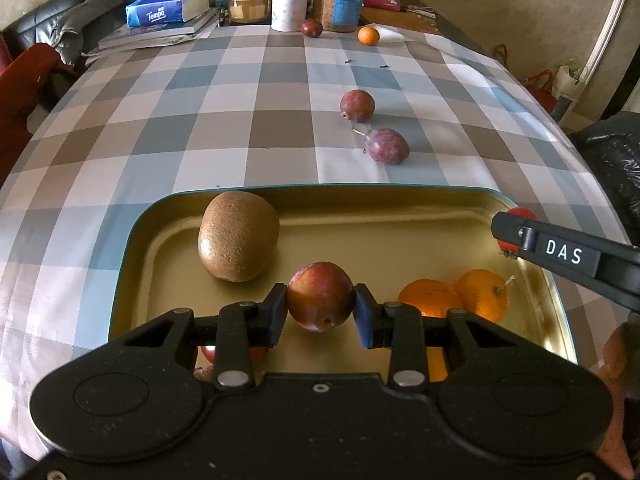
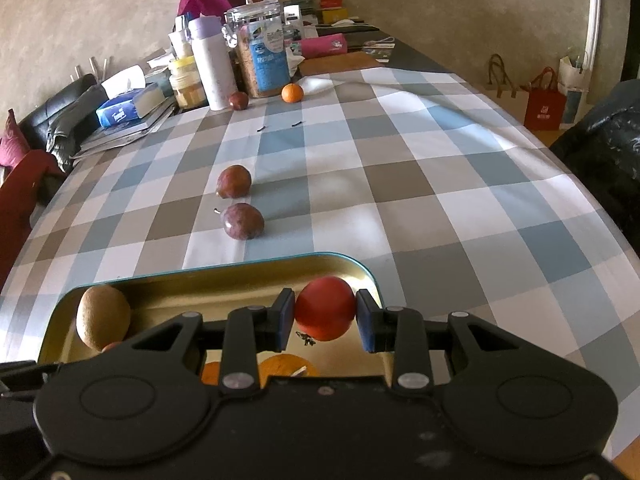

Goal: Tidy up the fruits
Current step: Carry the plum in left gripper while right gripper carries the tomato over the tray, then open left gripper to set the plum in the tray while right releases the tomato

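From the left wrist, the left gripper (image 1: 320, 314) is clamped on a reddish plum (image 1: 320, 297), held over the middle of the gold tray (image 1: 136, 240) near its front edge. A kiwi (image 1: 238, 236) already sits by the tray's far left corner, and two oranges (image 1: 456, 296) lie together toward its right side. The right gripper (image 1: 505, 232) reaches in over the tray's right rim with a red fruit (image 1: 520, 213) just showing behind its tip. Beyond the tray's far edge, two purple plums (image 1: 372, 124) are on the checked tablecloth (image 1: 160, 120); a dark plum (image 1: 312, 28) and a small orange (image 1: 368, 35) rest at the table's far end beside the jars.

From the right wrist, the right gripper (image 2: 325, 316) holds the red fruit (image 2: 325, 308) between its pads, closed nearly as tight as it goes, above the tray's (image 2: 372, 276) far right corner. The kiwi (image 2: 103, 316) shows at the left.

I judge the job about half done: three fruits lie in the tray, two more are in the grippers and not yet set down, and four wait on the cloth.
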### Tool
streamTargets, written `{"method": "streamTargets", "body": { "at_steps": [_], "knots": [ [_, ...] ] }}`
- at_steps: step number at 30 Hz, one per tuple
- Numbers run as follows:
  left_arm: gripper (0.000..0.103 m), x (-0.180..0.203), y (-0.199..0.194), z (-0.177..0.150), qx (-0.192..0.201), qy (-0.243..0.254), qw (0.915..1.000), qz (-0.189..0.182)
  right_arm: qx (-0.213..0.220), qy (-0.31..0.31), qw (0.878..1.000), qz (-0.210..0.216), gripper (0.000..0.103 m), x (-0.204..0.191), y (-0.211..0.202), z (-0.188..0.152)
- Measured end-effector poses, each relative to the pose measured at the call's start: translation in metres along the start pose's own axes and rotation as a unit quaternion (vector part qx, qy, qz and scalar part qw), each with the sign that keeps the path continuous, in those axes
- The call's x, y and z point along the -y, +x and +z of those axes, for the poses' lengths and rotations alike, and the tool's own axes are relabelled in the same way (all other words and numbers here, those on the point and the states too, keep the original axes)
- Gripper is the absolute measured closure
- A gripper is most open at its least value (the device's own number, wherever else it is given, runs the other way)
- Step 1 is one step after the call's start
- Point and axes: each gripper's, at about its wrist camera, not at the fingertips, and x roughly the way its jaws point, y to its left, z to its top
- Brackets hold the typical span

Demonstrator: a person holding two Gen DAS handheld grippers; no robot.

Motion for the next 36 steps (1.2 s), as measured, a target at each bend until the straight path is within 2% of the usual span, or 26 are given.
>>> {"method": "streamTargets", "body": {
  "at_steps": [5,9,14,24,36],
  "knots": [
    [0.058,0.002,-0.005,0.0,0.013,0.006,0.9999,0.006,-0.003,0.003,1.0,0.009,0.068,0.0,0.0,0.0],
    [0.05,0.004,-0.008,0.0,0.024,0.013,0.9995,0.014,-0.002,0.003,1.0,0.01,0.067,-0.001,-0.001,-0.002],
    [0.05,0.002,-0.011,0.0,0.033,0.012,0.9991,0.024,0.016,0.0,1.0,0.017,0.068,-0.002,-0.009,-0.002],
    [0.05,-0.011,-0.011,0.013,0.053,-0.004,0.997,0.057,0.02,0.011,1.0,0.014,0.068,0.001,-0.011,0.0],
    [0.049,-0.024,0.012,0.03,0.041,-0.018,0.995,0.09,0.013,0.005,1.0,-0.001,0.068,0.001,-0.001,0.005]
  ]
}}
